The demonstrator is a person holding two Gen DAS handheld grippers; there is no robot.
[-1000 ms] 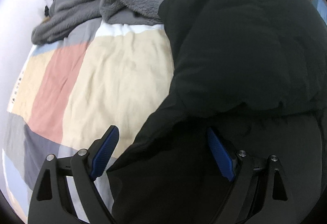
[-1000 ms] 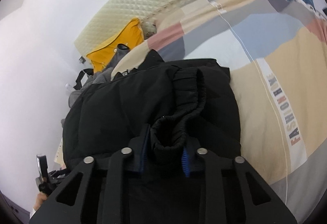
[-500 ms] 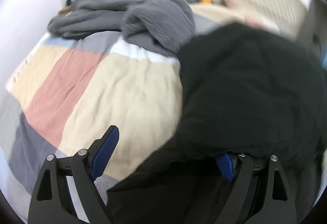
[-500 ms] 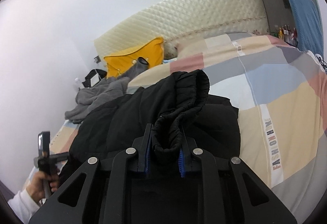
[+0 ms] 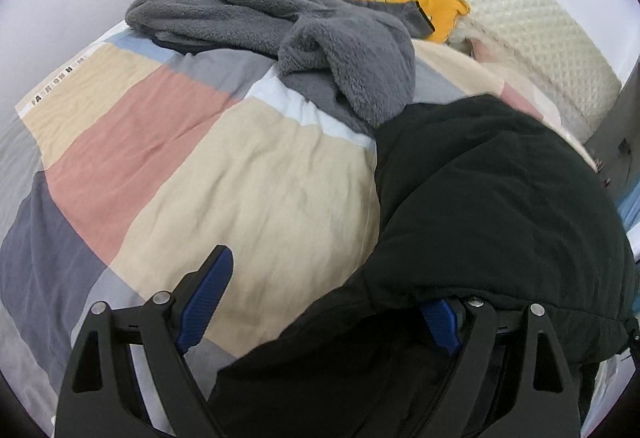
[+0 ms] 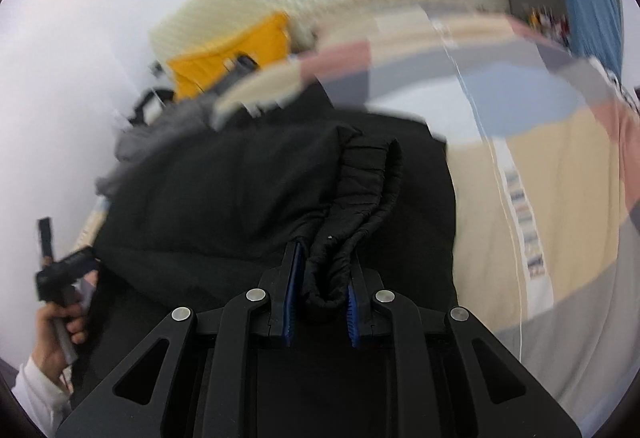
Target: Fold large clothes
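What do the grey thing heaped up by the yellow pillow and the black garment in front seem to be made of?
Grey garment: looks like plush fleece, matt, with a fuzzy, nubby pile all over. Black garment: seems a smooth woven synthetic, matt with a faint sheen, puffy as if padded; its gathered cuff looks elasticated. The exact fibres cannot be told.
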